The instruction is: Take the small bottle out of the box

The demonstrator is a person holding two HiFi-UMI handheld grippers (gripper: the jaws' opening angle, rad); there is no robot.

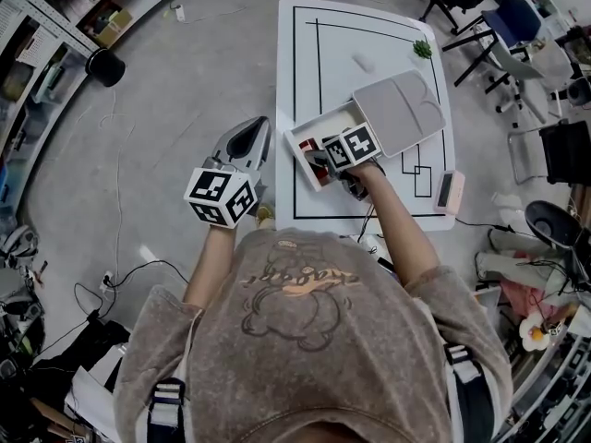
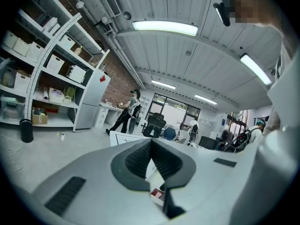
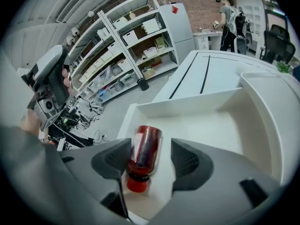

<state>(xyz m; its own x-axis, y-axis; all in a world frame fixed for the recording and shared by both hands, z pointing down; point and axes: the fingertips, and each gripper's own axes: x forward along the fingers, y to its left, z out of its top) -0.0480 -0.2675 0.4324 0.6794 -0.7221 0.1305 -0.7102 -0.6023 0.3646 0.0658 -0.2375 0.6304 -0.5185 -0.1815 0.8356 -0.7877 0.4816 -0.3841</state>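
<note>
In your head view, your right claw [image 1: 325,162] hides the small bottle [image 3: 144,149] and the near end of the box [image 1: 305,135]. The bottle's label [image 3: 136,146] is too blurred to read.

No words or numbers to read anywhere. Just a white label [image 3: 137,146] on the small bottle [image 3: 146,150] in the box [image 3: 187,106], too blurry to make out.

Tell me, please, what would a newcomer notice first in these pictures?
The small red bottle catches the eye first: it lies on its side in the open white box on the table, between the open jaws of the right gripper, with a gap at one side. Next comes the left gripper, shut and empty, held over the floor left of the table.
</note>
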